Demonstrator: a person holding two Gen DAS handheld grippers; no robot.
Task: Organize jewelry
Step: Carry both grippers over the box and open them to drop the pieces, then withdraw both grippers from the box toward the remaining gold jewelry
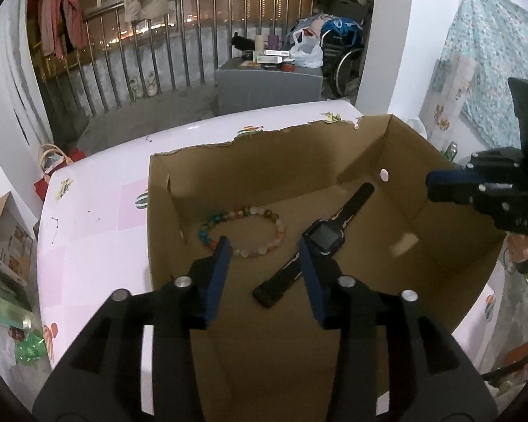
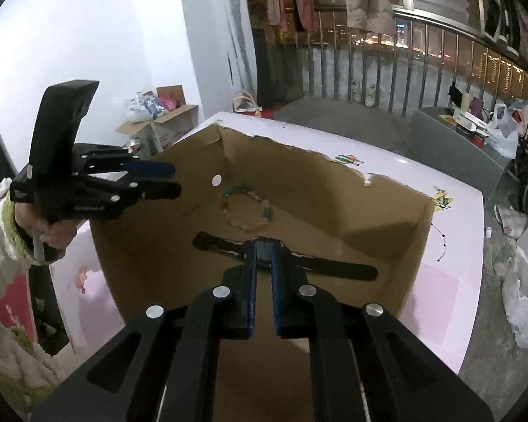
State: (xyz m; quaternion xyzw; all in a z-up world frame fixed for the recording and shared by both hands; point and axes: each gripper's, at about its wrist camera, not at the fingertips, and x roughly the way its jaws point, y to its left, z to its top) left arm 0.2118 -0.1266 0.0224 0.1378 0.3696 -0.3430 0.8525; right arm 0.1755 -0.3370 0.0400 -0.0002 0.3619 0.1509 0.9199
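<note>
An open cardboard box (image 1: 440,218) stands on the pink table (image 1: 91,232). On its floor lie a multicoloured bead bracelet (image 1: 260,216) and a black smartwatch with a dark strap (image 1: 322,232). My left gripper (image 1: 265,249) is open and empty, held above the box floor over the gap between bracelet and watch. My right gripper (image 2: 263,246) has its jaws nearly closed, empty, above the watch (image 2: 334,269); the bracelet (image 2: 250,211) lies beyond it. The right gripper also shows at the box's right rim in the left wrist view (image 1: 440,186). The left gripper shows at the left in the right wrist view (image 2: 174,179).
The box's far wall (image 2: 299,172) has a torn top edge and a round hole. A grey cabinet (image 1: 267,84) with small items stands beyond the table, by a metal railing (image 1: 130,52). Boxes and bags lie on the floor to the left (image 1: 3,232).
</note>
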